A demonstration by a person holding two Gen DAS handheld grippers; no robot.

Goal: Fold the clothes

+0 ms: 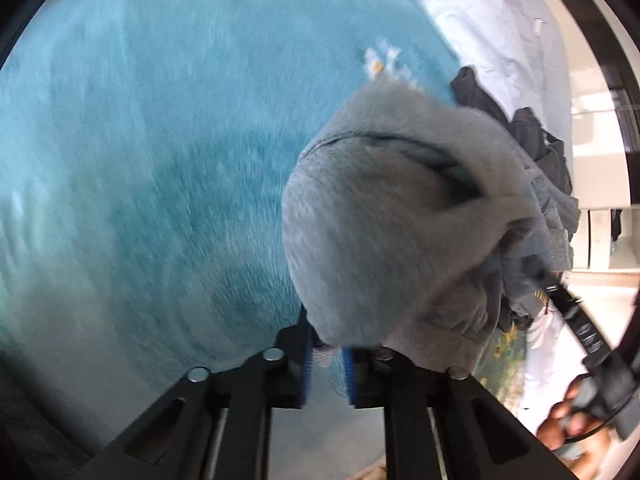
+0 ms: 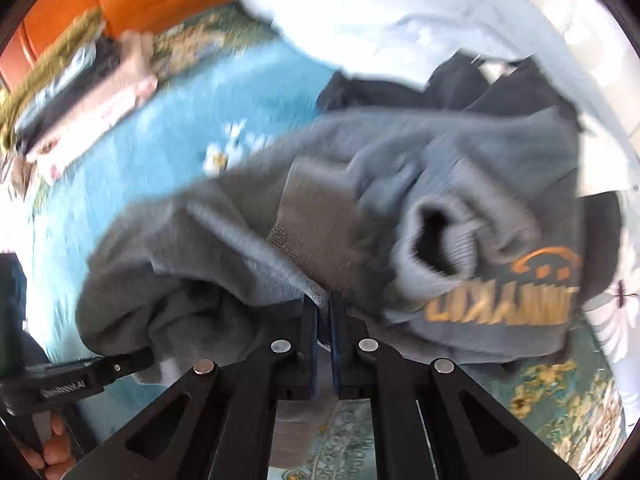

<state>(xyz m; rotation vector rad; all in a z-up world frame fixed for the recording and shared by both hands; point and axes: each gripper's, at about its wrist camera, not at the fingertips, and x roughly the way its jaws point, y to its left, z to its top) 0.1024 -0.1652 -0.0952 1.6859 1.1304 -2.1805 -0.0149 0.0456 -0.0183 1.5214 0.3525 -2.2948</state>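
one grey sweatshirt [image 2: 400,184], two claws clamping it

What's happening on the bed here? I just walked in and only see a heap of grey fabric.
A person holds a gripper in each hand and is working on a grey sweatshirt with orange lettering, bunched on a teal blanket. The left gripper is shut on a fold of its fabric, and the right gripper is shut on another edge. The sweatshirt is crumpled, not yet folded. Dark clothes and a white quilt lie beyond it.
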